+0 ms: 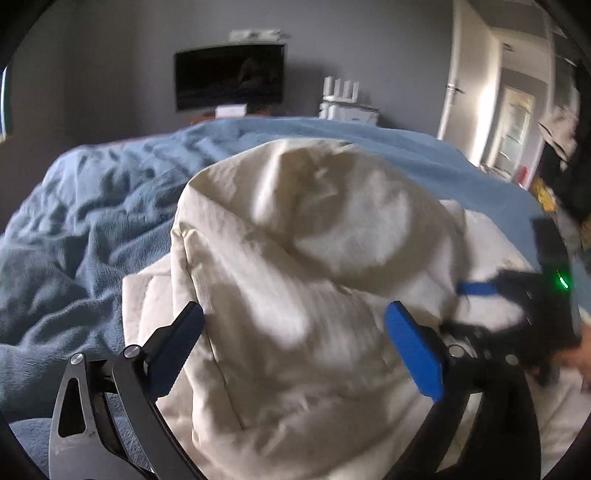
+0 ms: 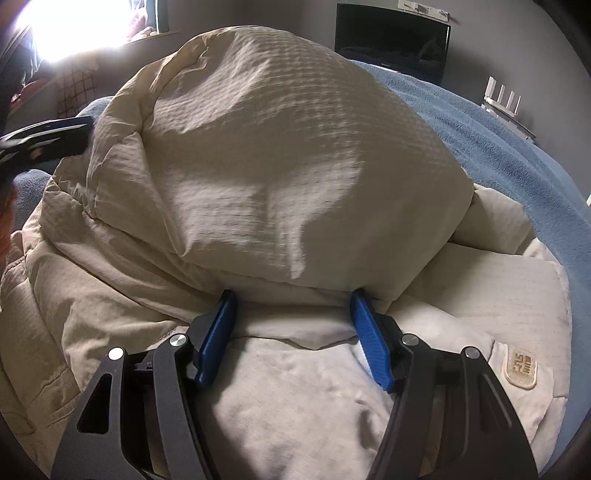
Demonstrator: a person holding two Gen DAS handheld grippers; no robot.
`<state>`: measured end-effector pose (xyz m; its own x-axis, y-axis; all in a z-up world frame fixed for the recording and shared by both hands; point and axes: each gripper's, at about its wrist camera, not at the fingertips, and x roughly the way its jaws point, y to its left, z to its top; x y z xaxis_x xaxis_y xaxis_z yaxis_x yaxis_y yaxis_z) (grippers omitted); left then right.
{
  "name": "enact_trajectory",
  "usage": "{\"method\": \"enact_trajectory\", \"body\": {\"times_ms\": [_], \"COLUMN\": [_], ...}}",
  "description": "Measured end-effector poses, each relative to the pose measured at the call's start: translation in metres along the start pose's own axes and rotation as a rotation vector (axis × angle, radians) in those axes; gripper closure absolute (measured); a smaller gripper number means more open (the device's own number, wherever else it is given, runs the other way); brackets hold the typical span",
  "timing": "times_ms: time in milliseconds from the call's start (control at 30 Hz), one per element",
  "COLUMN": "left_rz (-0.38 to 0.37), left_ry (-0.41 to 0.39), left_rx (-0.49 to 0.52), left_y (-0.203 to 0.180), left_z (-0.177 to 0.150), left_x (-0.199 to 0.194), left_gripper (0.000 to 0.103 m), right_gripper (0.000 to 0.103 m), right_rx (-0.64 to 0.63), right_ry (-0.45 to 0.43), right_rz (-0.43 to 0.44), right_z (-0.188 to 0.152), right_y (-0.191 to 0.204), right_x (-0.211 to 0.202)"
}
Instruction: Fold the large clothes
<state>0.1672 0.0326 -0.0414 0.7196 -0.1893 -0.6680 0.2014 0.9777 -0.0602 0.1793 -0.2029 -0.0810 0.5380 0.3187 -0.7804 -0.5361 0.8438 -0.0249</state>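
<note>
A cream puffy jacket point(image 1: 295, 236) lies on the blue blanket point(image 1: 92, 206) of a bed, its upper part folded over into a rounded bulge point(image 2: 280, 147). My left gripper point(image 1: 293, 314) stands wide open over the jacket's near side, and its pads touch nothing. My right gripper point(image 2: 293, 295) has its tips tucked under the fold's lower edge. A thick layer of jacket fills the gap between its blue pads point(image 2: 218, 332). In the left wrist view a blue finger of the right gripper point(image 1: 476, 288) shows at the right. A sewn label point(image 2: 521, 369) sits on the jacket's lower right.
A dark TV point(image 1: 229, 77) hangs on the grey wall beyond the bed, with a white router point(image 1: 341, 88) beside it. An open doorway point(image 1: 513, 125) is at the far right. A bright window point(image 2: 74, 26) glares at the left. Blanket surrounds the jacket.
</note>
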Motion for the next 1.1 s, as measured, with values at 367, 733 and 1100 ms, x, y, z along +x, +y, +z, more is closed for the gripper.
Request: {"method": "enact_trajectory", "body": {"times_ms": [367, 733, 1100], "left_rz": [0.011, 0.109, 0.099], "left_ry": [0.137, 0.045, 0.293], "left_rx": [-0.028, 0.056, 0.038], "left_y": [0.021, -0.012, -0.016], "left_z": [-0.011, -0.021, -0.049], "left_x": [0.049, -0.015, -0.013], "left_gripper": [0.006, 0.007, 0.006], "right_gripper": [0.042, 0.024, 0.019], "right_rx": [0.004, 0.008, 0.194], "right_ry": [-0.015, -0.022, 0.112], "right_rz": [0.018, -0.075, -0.065], "right_z": [0.000, -0.010, -0.055], "right_y": [-0.008, 0.007, -0.017], "right_x": [0.004, -0.040, -0.076]}}
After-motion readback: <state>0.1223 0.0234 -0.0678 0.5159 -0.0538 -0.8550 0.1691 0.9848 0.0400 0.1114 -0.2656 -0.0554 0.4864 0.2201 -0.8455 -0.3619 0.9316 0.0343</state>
